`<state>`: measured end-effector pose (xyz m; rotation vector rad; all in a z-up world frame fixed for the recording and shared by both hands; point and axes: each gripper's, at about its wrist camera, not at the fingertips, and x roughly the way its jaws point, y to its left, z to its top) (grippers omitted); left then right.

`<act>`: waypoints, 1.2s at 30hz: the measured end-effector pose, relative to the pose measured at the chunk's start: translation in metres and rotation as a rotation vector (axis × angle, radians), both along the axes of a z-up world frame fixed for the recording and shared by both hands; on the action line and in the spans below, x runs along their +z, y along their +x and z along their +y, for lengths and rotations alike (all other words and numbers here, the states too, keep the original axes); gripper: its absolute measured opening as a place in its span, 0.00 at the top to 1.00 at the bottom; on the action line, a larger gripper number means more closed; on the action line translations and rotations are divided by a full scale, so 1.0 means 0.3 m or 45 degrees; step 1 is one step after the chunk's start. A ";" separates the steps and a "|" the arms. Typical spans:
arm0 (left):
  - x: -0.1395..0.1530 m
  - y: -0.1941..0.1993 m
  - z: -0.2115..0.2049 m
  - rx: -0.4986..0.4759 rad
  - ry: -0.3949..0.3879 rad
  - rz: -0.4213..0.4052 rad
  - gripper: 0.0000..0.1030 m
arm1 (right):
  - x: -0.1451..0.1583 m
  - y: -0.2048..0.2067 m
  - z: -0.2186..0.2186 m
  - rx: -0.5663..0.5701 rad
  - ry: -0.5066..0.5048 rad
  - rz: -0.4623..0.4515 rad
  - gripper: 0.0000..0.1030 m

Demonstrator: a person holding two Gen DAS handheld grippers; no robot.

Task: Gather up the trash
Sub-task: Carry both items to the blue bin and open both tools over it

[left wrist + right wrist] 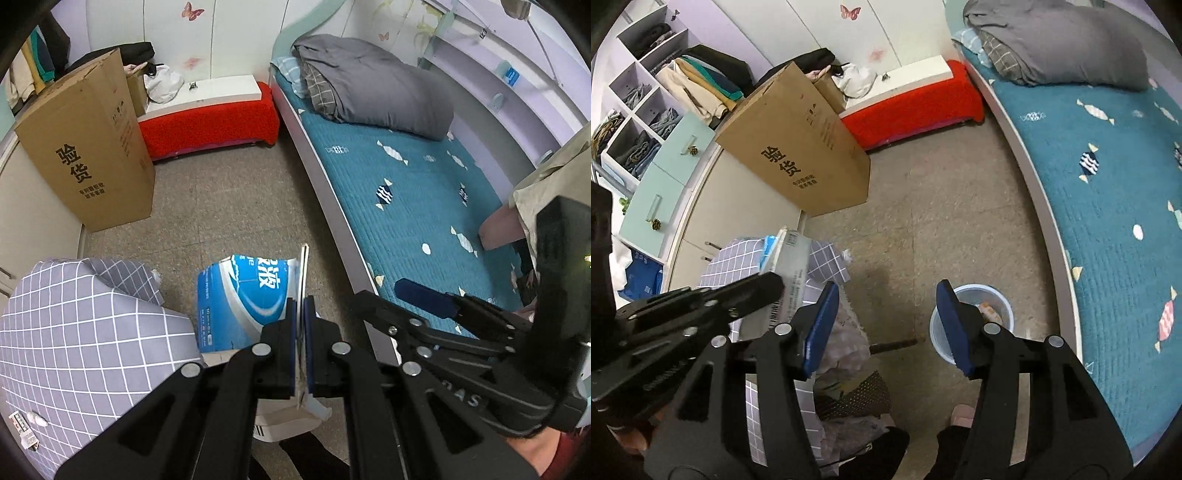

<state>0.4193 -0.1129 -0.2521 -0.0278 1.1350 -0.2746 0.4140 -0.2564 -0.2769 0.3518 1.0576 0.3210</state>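
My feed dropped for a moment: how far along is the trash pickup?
Partly done: the bin on the floor already holds some scraps. In hand: the left gripper is clamped on a flattened blue carton. Left to do: bin that carton; the right gripper is open, holding nothing, above the bin.

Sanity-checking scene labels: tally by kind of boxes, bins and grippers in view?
Cardboard boxes: 2, the tall brown box and a smaller one behind it
Blue-and-white cartons: 1, the carton clamped in the left gripper
Trash bins: 1, the blue bin
Grippers: 2, the left one and the right gripper, open
Total: 6
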 end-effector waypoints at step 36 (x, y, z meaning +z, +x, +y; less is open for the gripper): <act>0.024 0.005 -0.135 -0.005 0.078 -0.072 0.42 | 0.065 -0.091 -0.218 -0.184 0.004 -0.055 0.43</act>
